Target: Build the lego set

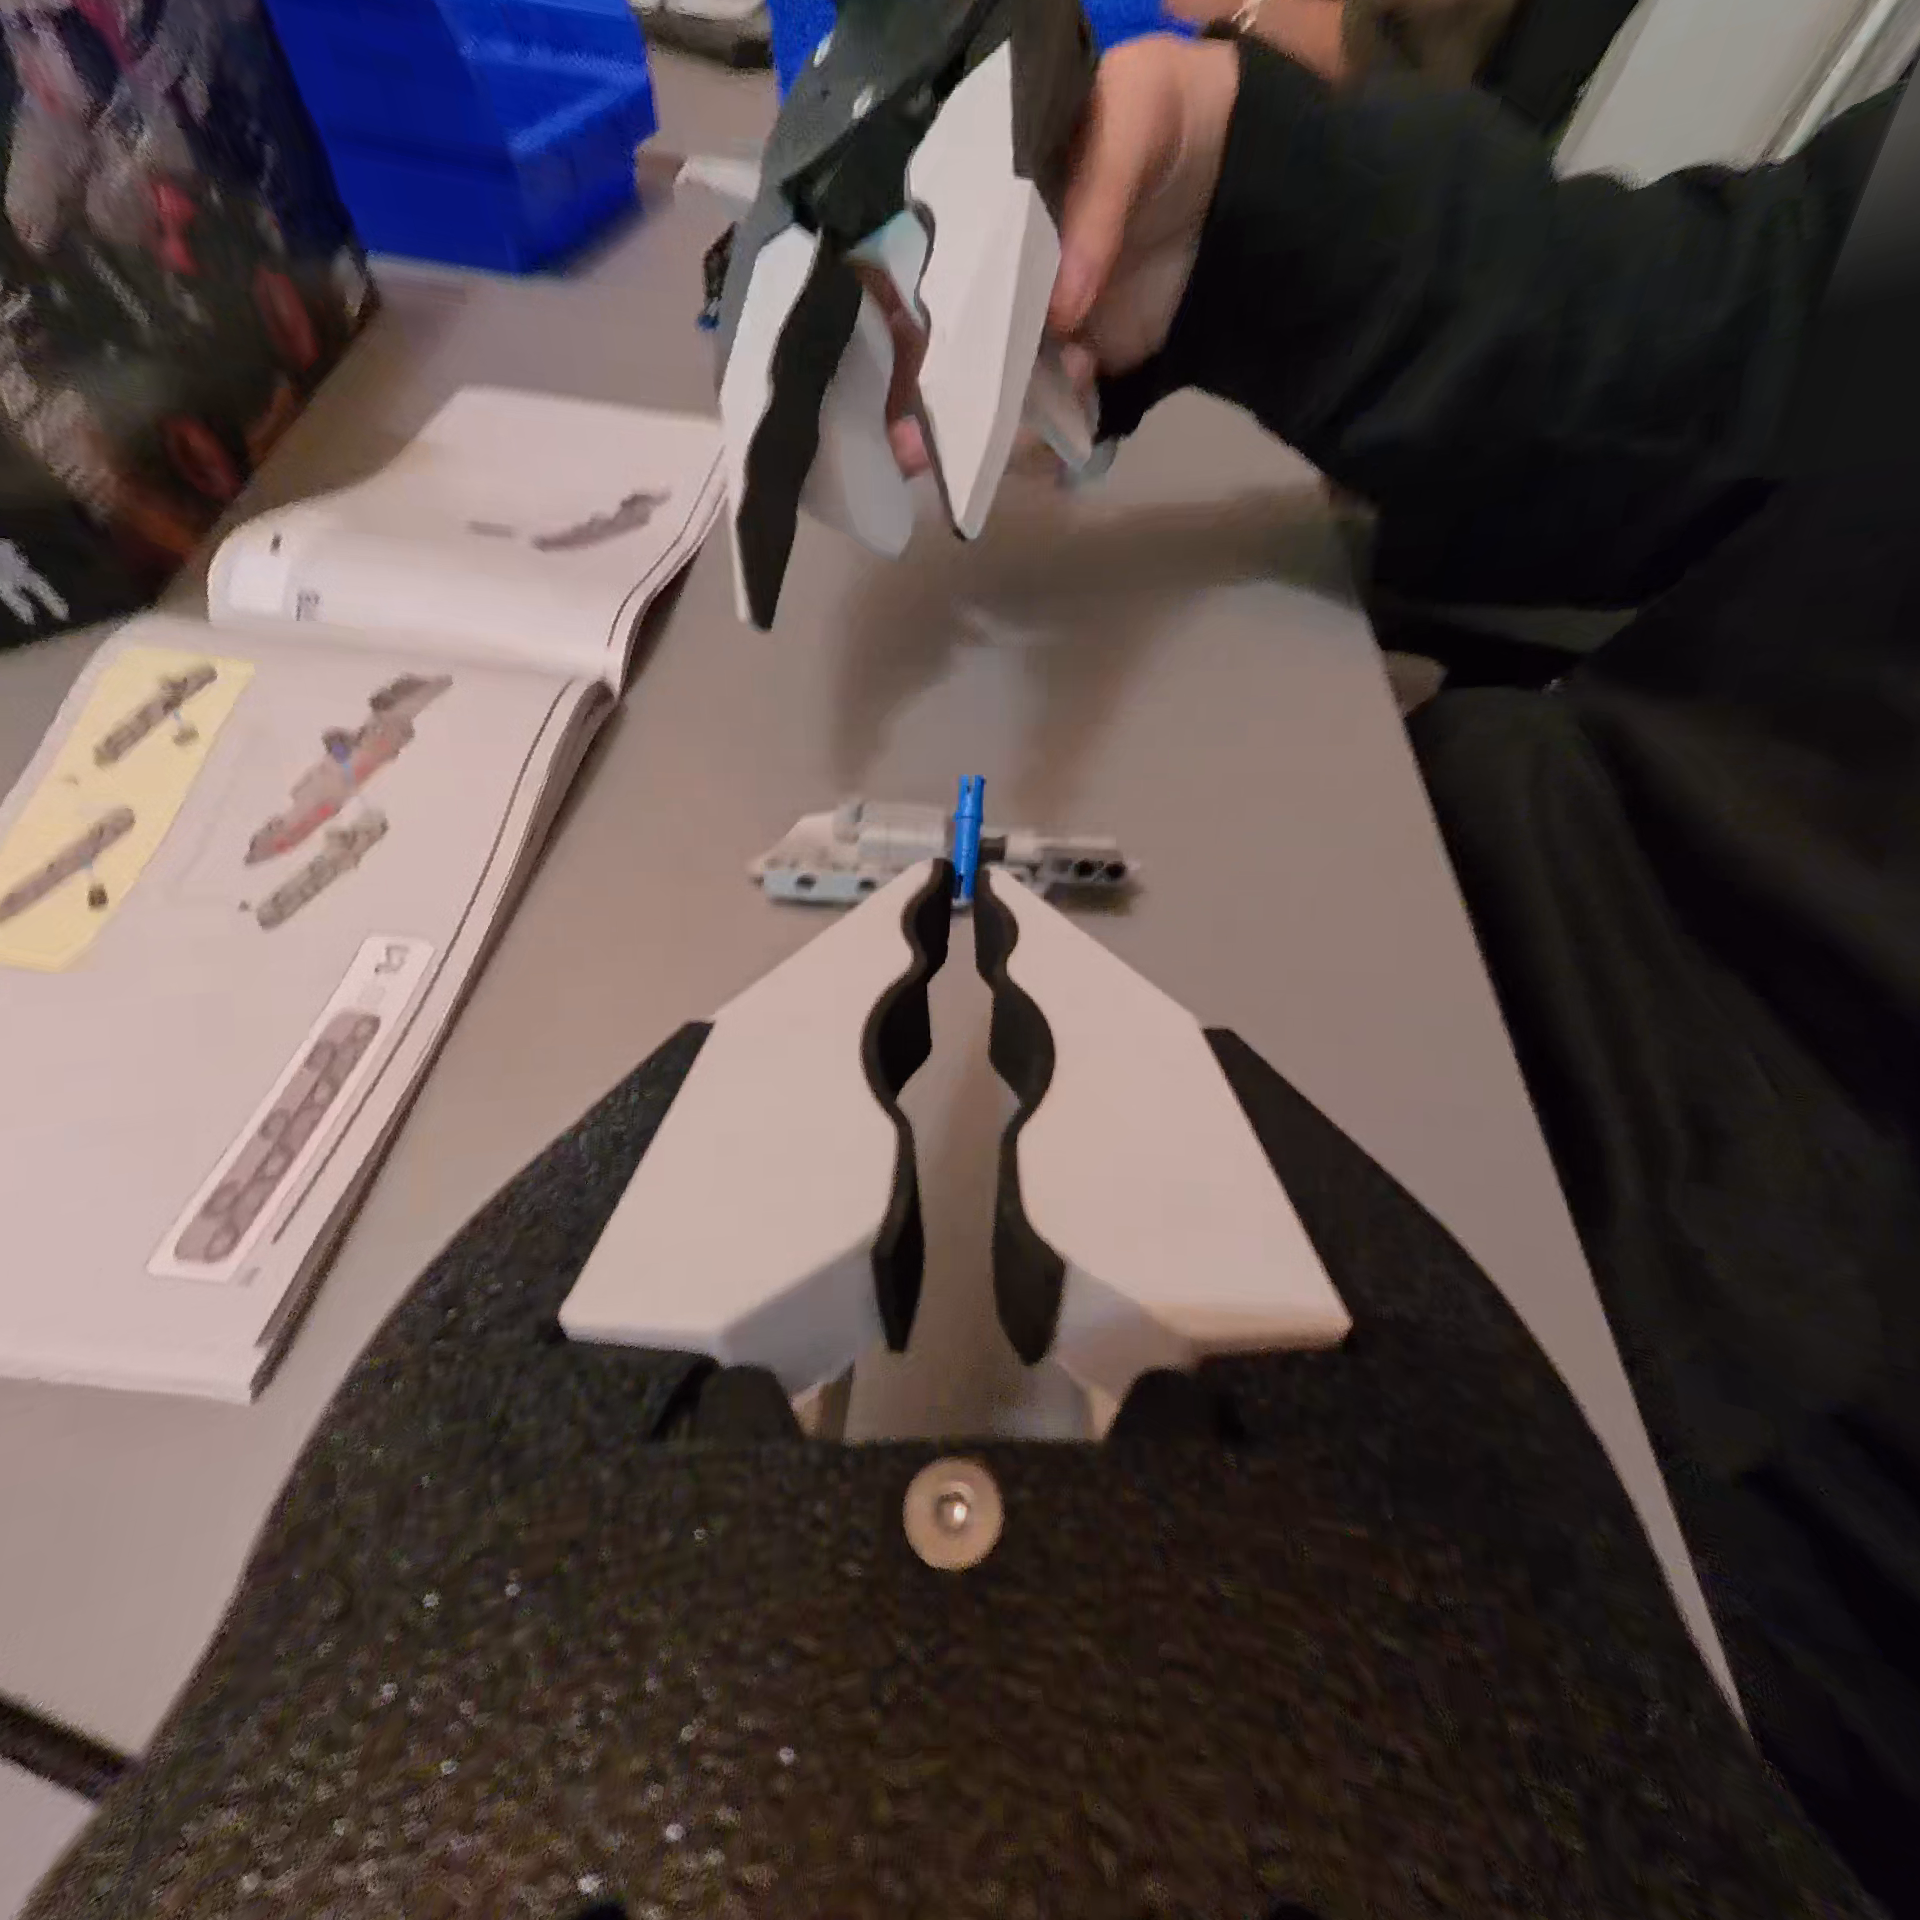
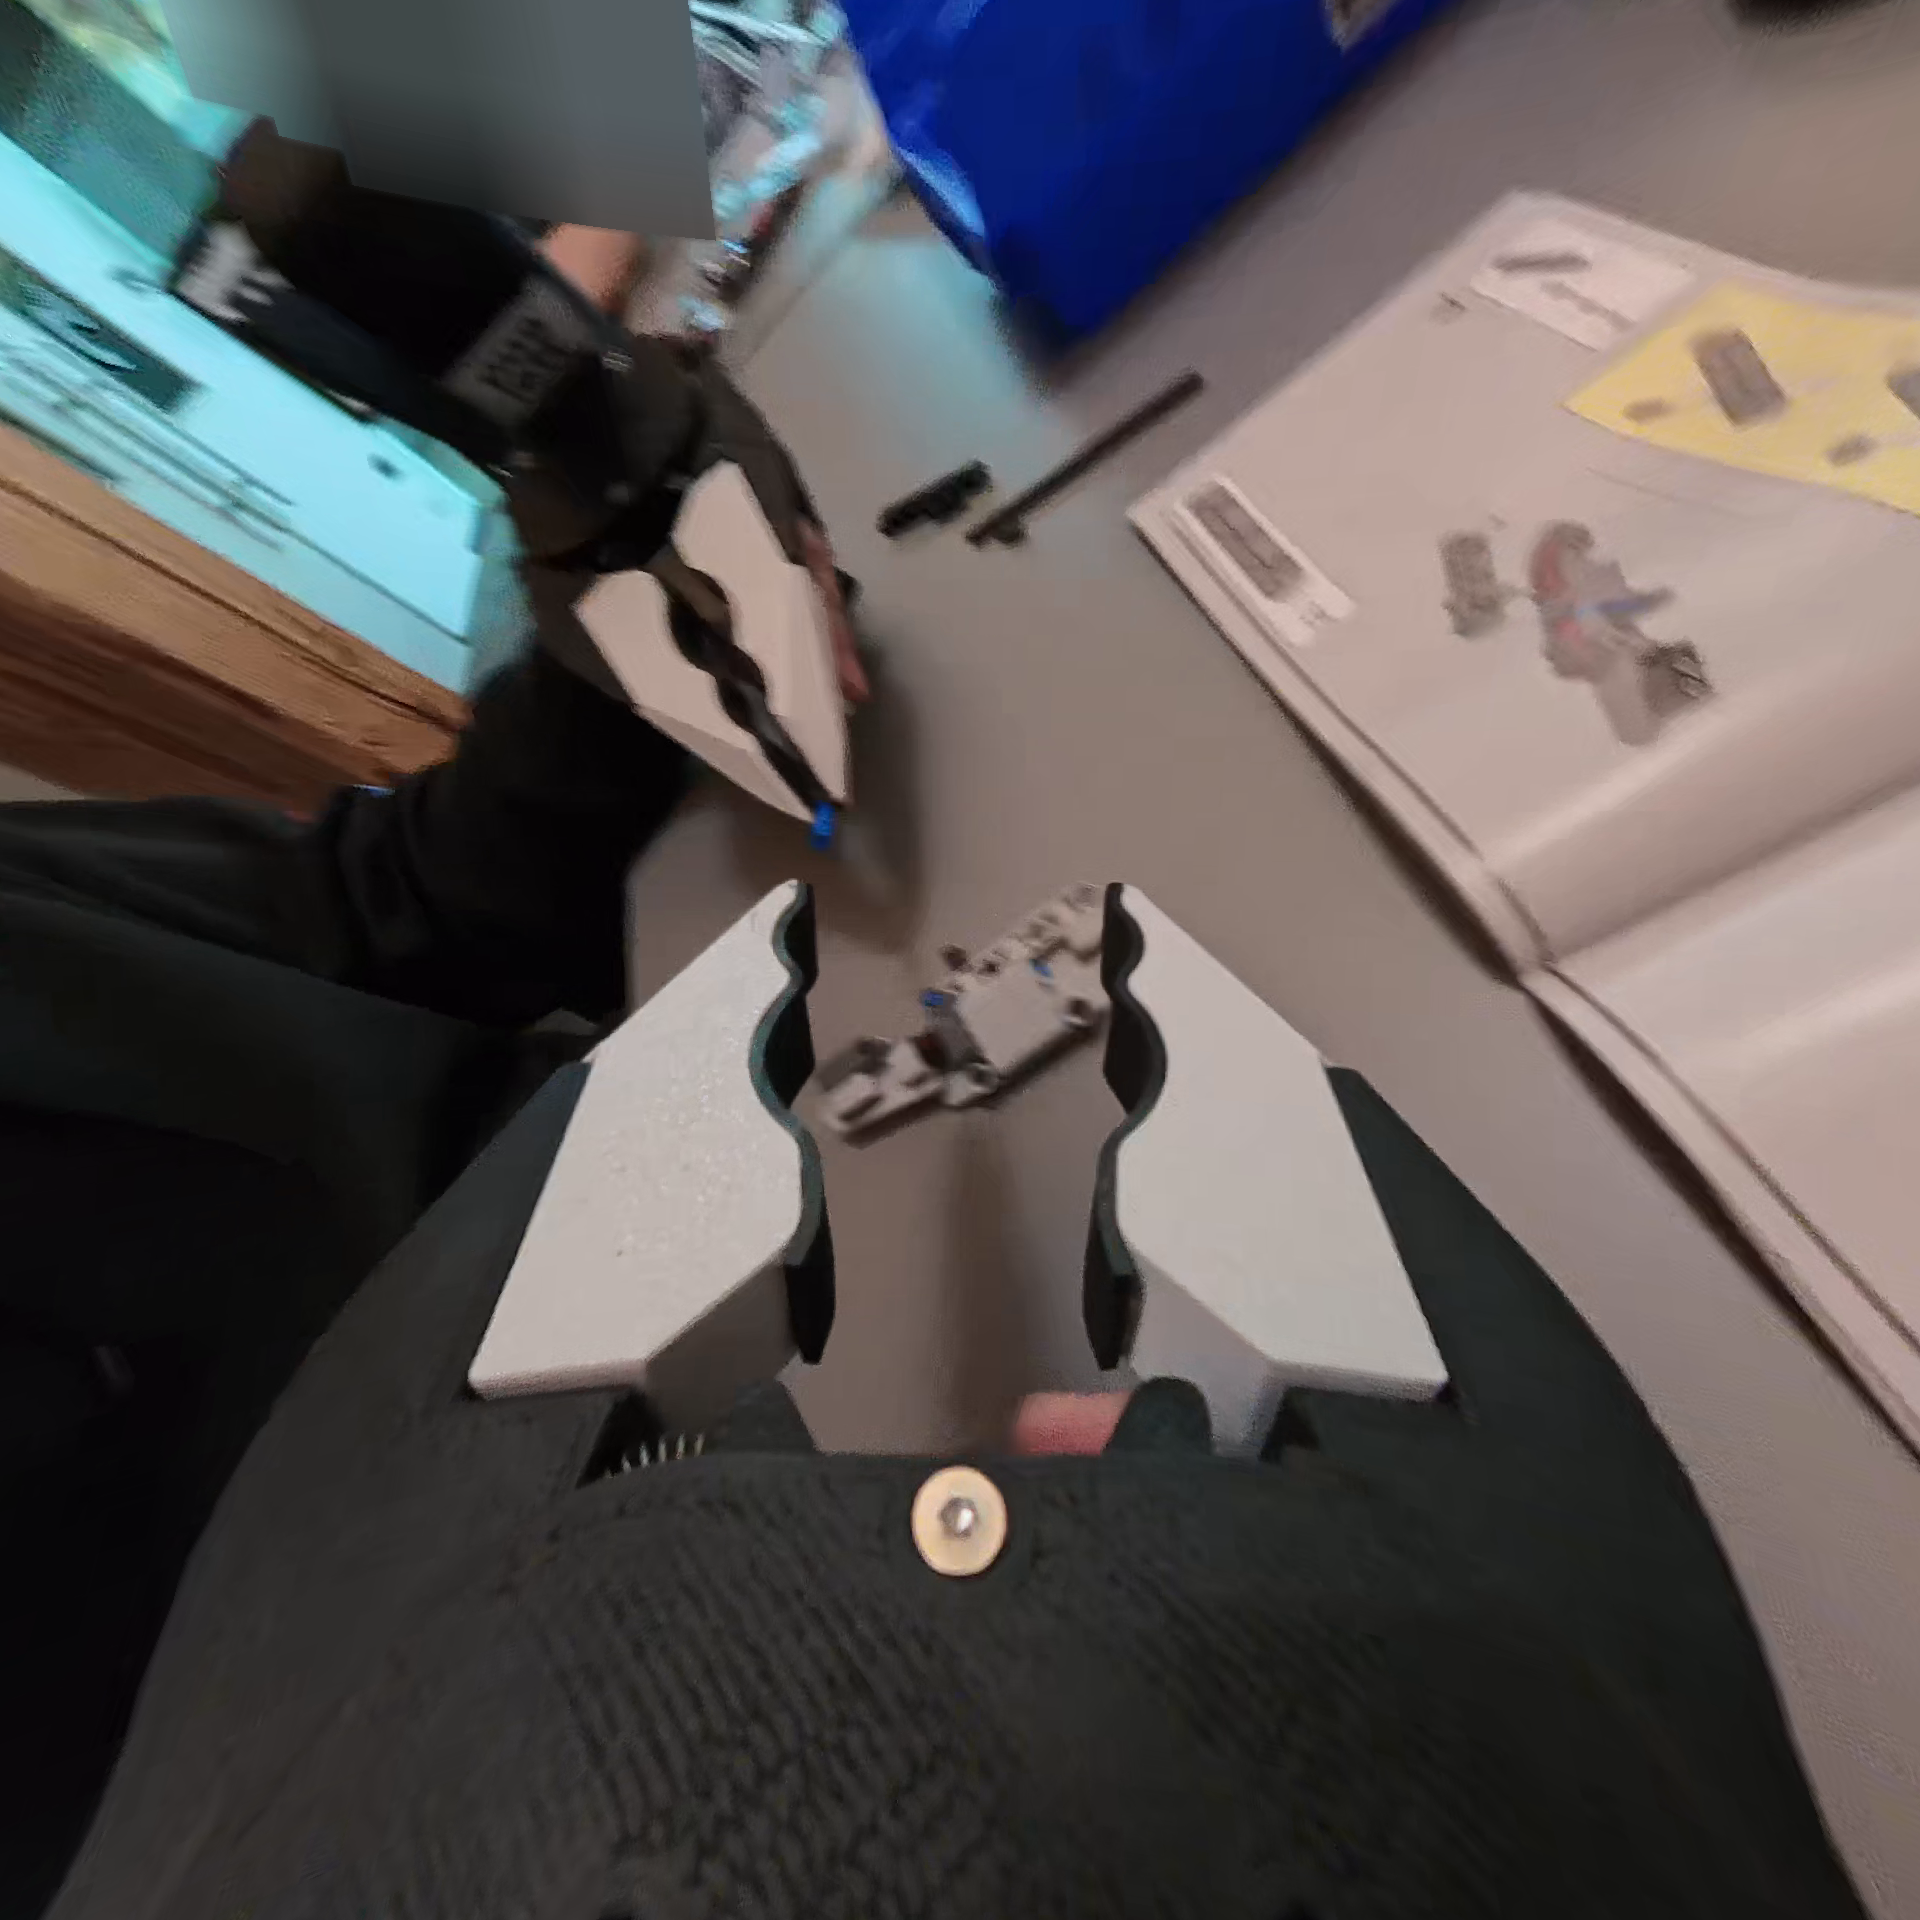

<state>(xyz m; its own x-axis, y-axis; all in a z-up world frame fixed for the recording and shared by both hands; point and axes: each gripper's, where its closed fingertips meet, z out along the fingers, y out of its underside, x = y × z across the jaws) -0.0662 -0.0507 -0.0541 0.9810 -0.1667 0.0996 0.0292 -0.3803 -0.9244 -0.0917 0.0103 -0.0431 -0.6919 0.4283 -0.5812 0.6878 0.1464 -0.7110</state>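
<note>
Grey tabletop (image 1: 1226, 727) carries the partly built grey assembly (image 1: 940, 857), long axis crosswise just beyond my left claw (image 1: 963, 883) pinching a blue pin (image 1: 966, 831); right claw (image 2: 961, 914) gapes empty above.

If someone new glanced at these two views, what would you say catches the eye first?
First, the small blue pin pinched at the tips of the left gripper, held above the grey lego assembly on the table. Next, the right gripper, open and empty, pointed at that same assembly from higher up. To the side, the open instruction booklet lies flat.
</note>
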